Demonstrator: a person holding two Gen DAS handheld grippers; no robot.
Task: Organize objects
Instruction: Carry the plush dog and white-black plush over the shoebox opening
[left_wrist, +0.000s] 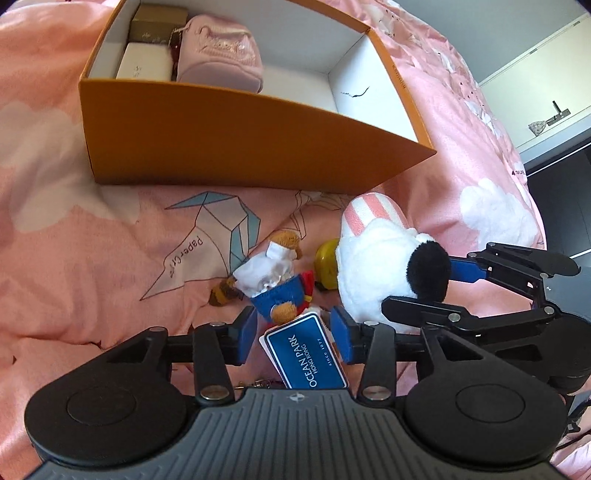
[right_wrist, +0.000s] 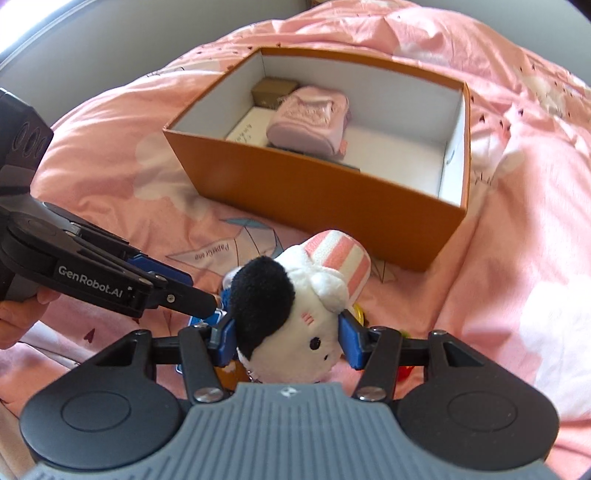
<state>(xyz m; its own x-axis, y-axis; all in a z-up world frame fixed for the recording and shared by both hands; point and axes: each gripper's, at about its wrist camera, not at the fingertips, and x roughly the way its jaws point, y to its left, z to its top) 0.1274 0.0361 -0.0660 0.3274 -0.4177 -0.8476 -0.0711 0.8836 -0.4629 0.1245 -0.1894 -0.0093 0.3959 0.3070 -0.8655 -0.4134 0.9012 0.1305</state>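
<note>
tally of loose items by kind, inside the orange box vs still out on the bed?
In the orange box:
small boxes: 2, gold box, white box
pink pouch: 1
On the bed:
plush toys: 2, white plush, bear keychain
yellow item: 1, partly hidden
Total: 6

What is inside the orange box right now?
The orange box holds a pink pouch, a white box and a gold-brown box, all at one end. The other end shows bare white floor. Anything under the pouch is hidden.
</note>
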